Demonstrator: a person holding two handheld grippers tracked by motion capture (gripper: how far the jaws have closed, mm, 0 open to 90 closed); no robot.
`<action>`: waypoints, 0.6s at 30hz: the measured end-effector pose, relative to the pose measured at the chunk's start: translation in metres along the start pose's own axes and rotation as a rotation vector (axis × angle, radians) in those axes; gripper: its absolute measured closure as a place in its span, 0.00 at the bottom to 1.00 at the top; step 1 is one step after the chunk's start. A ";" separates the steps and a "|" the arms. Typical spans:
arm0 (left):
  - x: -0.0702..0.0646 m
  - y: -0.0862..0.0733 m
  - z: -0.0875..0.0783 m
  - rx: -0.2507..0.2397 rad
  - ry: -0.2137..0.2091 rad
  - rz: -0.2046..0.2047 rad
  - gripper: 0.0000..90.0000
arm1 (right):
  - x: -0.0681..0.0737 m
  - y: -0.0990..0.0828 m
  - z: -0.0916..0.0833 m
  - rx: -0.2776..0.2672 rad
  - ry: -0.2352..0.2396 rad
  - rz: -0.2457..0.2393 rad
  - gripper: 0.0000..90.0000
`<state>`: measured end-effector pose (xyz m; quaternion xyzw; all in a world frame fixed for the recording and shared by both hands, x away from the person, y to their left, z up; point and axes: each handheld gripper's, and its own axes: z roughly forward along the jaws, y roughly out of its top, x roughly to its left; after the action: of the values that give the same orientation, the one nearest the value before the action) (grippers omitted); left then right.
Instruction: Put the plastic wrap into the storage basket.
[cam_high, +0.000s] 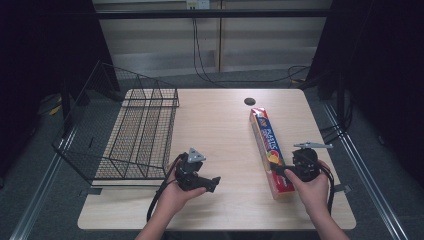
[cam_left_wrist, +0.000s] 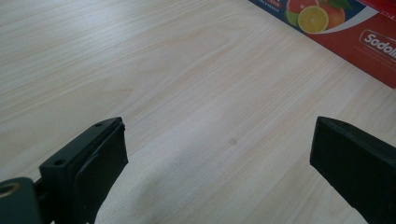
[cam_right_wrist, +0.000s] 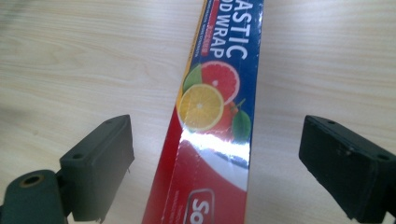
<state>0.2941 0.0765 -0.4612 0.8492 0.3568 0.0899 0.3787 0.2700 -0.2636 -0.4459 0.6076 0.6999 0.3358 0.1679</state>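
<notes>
A long box of plastic wrap (cam_high: 265, 135), red and blue with citrus fruit printed on it, lies lengthwise on the right half of the wooden table (cam_high: 220, 130). My right gripper (cam_high: 278, 170) hovers over the box's near end. In the right gripper view the box (cam_right_wrist: 219, 93) runs up between the wide-apart jaws of the right gripper (cam_right_wrist: 215, 135), and neither pad touches it. My left gripper (cam_high: 215, 183) is held near the table's front, pointing right toward the box. Its jaws (cam_left_wrist: 217, 135) stand open over bare wood, with a corner of the box (cam_left_wrist: 355, 28) farther off.
A black wire basket (cam_high: 140, 130) sits on the table's left side, its near wall tilted outward past the table's left edge. A dark round cable hole (cam_high: 249, 101) lies near the far edge. Cables trail from both grippers toward the front.
</notes>
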 end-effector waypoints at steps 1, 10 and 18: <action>0.000 0.000 0.000 -0.001 -0.001 -0.005 0.04 | 0.001 0.001 0.001 -0.002 -0.008 -0.008 0.11; 0.000 -0.001 0.004 0.015 -0.016 0.009 0.04 | 0.012 0.012 0.011 -0.008 -0.012 -0.021 0.11; 0.001 0.003 0.004 0.007 -0.010 0.006 0.04 | 0.024 0.030 0.026 0.025 -0.046 -0.036 0.11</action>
<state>0.2980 0.0738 -0.4619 0.8520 0.3527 0.0855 0.3773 0.3040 -0.2324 -0.4396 0.6044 0.7110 0.3098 0.1823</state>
